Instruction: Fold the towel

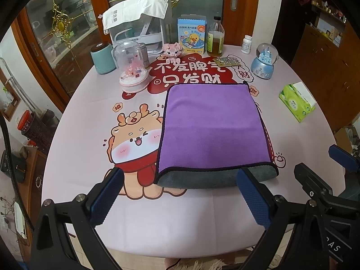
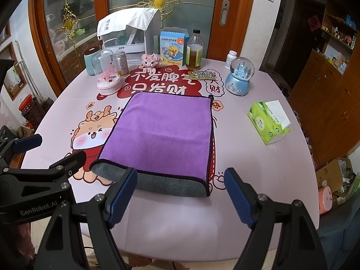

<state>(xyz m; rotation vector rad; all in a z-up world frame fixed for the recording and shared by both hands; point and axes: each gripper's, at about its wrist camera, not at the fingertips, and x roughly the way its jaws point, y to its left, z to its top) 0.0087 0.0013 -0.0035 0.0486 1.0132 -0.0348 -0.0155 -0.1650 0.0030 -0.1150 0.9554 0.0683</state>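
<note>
I had both the left gripper (image 1: pixel 180 193) and the right gripper (image 2: pixel 180 193) wide open and empty at six o'clock of the towel (image 1: pixel 213 130), which lay on the table (image 1: pixel 191 225), soft, light and limp, best pinched at its near corners.
</note>
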